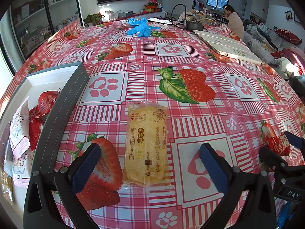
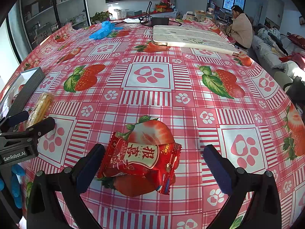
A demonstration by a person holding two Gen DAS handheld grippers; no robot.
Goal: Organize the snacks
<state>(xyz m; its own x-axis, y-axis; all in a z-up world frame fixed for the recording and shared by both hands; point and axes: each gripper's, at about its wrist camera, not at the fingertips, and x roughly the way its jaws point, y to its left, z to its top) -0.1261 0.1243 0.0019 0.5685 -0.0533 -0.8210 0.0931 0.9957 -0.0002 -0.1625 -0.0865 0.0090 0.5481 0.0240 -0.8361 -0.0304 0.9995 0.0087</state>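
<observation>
Yellow clear-wrapped sponge cake (image 1: 146, 145), right of grey tray (image 1: 63, 103): light, squashable; left tongs (image 1: 150, 165) spread, right tongs (image 2: 152, 164) spread astride crinkly red packet (image 2: 141, 160); grip mid-body gently.

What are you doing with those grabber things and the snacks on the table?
Someone is tidying snacks into a box. The left gripper has its jaws open around a yellow cake packet lying flat on the strawberry tablecloth. The right gripper has its jaws open around a red snack packet, also still on the cloth. Neither packet is picked up yet. The grey box on the left already holds a few red and white packets.
</observation>
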